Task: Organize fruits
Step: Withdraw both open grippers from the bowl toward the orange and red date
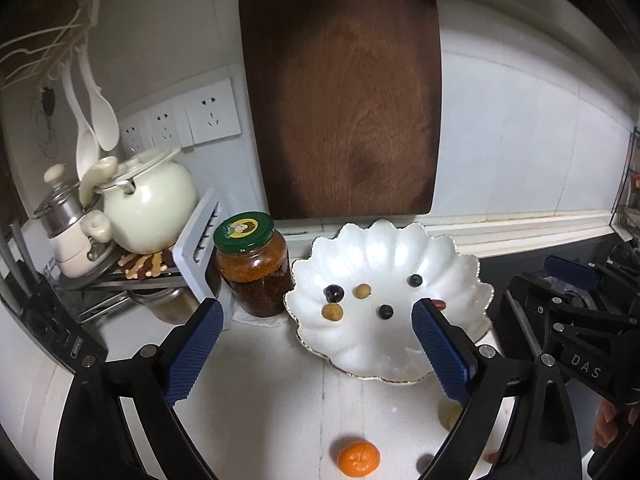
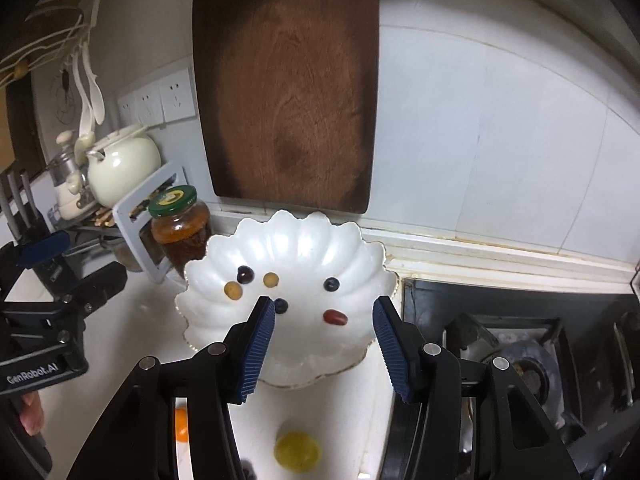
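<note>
Six small fruits [image 2: 335,317] already lie in the white dish [image 2: 360,248] beyond both released, empty grippers — left gripper [image 1: 316,356], right gripper [image 2: 324,350] — while the mandarin [image 1: 358,458] and the yellow fruit [image 2: 298,451] wait on the counter beneath them.

We are in a home kitchen. We see a gas stove [image 2: 520,364] set into the white countertop [image 1: 272,392], a tiled wall [image 2: 500,128] with a worn wooden cutting board [image 1: 344,96] leaning on it, and wall sockets [image 1: 180,124]. Ladles [image 1: 94,120] hang above a cream pot [image 1: 148,204], beside a green-lidded jar of preserves [image 1: 254,268] and a knife block [image 2: 28,216].
</note>
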Available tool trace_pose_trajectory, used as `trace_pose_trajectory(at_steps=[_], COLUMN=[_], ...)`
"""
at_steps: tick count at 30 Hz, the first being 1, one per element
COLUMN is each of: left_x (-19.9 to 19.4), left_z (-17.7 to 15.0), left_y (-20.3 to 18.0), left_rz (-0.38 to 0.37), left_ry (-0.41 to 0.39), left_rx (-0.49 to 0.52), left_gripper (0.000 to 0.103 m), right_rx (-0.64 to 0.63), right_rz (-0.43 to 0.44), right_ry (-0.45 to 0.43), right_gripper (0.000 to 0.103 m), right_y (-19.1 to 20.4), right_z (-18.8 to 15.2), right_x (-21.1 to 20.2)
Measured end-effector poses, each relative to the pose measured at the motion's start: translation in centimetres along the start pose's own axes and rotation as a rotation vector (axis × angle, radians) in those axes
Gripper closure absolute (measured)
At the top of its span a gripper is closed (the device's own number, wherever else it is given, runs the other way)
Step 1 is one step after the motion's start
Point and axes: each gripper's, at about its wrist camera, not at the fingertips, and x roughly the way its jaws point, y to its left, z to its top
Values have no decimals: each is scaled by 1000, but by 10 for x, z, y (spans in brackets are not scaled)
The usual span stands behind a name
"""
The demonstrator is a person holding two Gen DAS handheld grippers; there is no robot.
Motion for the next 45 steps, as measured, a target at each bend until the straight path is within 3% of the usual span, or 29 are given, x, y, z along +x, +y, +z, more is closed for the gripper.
trace_pose_trajectory(at_steps=[16, 33, 45], left_x=[-56, -61, -52], left_z=[-41, -98, -137], left_y=[1, 8, 11], left_rz=[4, -28, -49], left_ry=[-64, 27, 103], left_rx=[31, 27, 31], left_gripper=[6, 6, 7], right_rx=[-30, -82, -103], right_rz=[-28, -29, 25], right_ry=[-80, -92, 2], right_gripper=[50, 50, 51], right_y=[9, 31, 48], right_z=[-39, -82, -120], right_x=[-58, -78, -65])
